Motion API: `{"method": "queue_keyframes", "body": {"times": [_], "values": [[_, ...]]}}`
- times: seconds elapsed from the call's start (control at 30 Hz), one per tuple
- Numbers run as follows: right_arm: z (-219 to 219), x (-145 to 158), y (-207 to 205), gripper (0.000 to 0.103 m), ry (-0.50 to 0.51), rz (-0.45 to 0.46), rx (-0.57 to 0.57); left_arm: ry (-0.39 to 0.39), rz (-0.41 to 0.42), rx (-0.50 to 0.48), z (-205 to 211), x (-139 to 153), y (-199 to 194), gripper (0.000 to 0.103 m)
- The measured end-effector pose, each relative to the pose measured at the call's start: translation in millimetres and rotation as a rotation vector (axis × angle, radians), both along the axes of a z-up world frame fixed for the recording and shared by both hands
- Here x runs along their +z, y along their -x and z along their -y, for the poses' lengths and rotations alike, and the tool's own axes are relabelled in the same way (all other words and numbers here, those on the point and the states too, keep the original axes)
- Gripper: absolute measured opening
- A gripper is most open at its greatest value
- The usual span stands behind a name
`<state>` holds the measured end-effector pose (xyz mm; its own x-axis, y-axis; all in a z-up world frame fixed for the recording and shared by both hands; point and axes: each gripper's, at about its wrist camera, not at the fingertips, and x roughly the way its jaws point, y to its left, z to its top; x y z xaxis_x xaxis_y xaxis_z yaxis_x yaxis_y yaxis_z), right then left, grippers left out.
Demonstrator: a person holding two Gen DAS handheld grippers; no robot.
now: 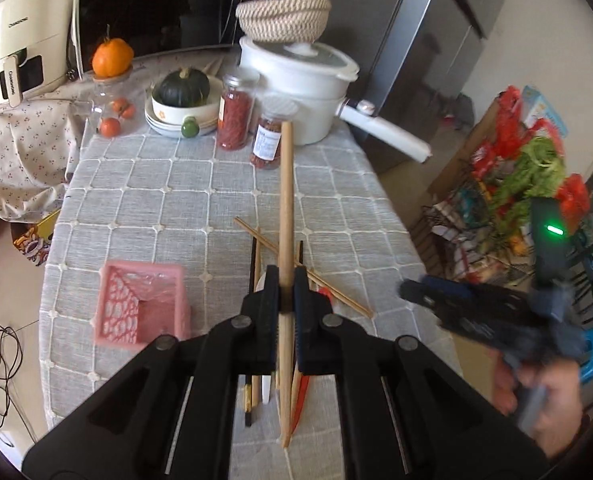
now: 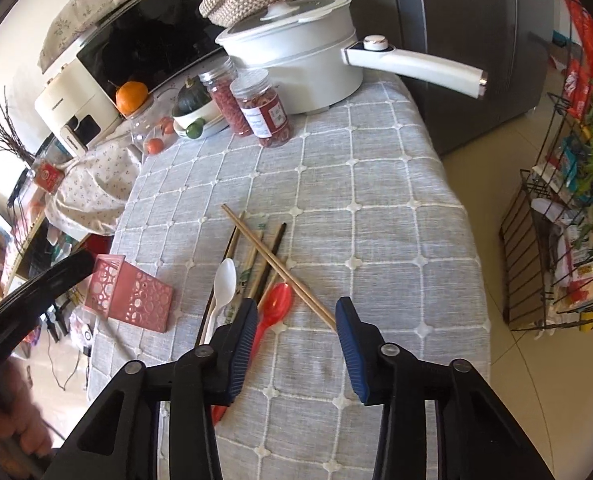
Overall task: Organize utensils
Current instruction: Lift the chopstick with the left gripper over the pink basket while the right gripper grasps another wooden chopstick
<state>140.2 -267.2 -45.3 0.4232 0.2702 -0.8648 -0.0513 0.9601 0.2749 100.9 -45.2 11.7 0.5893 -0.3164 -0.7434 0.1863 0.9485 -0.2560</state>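
Note:
My left gripper (image 1: 285, 286) is shut on a long wooden stick-like utensil (image 1: 285, 200) and holds it lengthwise above the table. Under it lies a pile of wooden and dark chopsticks (image 2: 272, 258), a white plastic spoon (image 2: 224, 280) and a red plastic spoon (image 2: 276, 302). A pink perforated holder (image 1: 144, 306) lies on its side to the left, and it also shows in the right wrist view (image 2: 130, 294). My right gripper (image 2: 296, 312) is open and empty, just above the near end of the pile. It shows blurred at the right in the left wrist view (image 1: 416, 292).
At the table's far end stand a white pot with a long handle (image 2: 304, 68), two jars of red contents (image 2: 264, 114), bowls holding a green squash (image 1: 182, 88) and a glass jar with oranges (image 1: 110, 92). A wire rack (image 2: 552, 240) stands on the floor at right.

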Motion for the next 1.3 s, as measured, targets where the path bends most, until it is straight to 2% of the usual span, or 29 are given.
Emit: {"method": "queue_keyframes", "body": {"times": [0.23, 0.47, 0.63, 0.73, 0.8, 0.87, 0.97, 1.13, 1.3], "values": [[-37, -29, -41, 0.033, 0.042, -0.034, 0.074, 0.027, 0.129, -0.008, -41, 4, 44, 0.007], [-84, -69, -98, 0.032, 0.143, -0.067, 0.184, 0.074, 0.163, -0.026, -70, 13, 47, 0.007], [-114, -95, -127, 0.026, 0.219, -0.108, 0.232, 0.087, 0.160, -0.013, -84, 11, 45, 0.007], [-125, -108, -138, 0.018, 0.271, -0.131, 0.238, 0.088, 0.160, -0.008, -85, 11, 43, 0.007], [-129, -107, -140, 0.012, 0.282, -0.109, 0.239, 0.083, 0.169, -0.005, -85, 13, 43, 0.007], [-127, -103, -138, 0.009, 0.280, -0.095, 0.222, 0.074, 0.186, -0.001, -85, 15, 44, 0.007], [-117, -82, -127, 0.009, 0.255, -0.037, 0.187, 0.079, 0.222, 0.017, -88, 22, 45, 0.007], [-89, -23, -90, 0.009, 0.187, 0.100, 0.116, 0.119, 0.319, 0.065, -97, 40, 52, 0.007], [-62, 30, -41, 0.009, 0.078, 0.238, 0.044, 0.137, 0.454, 0.130, -99, 54, 61, 0.007]]}}
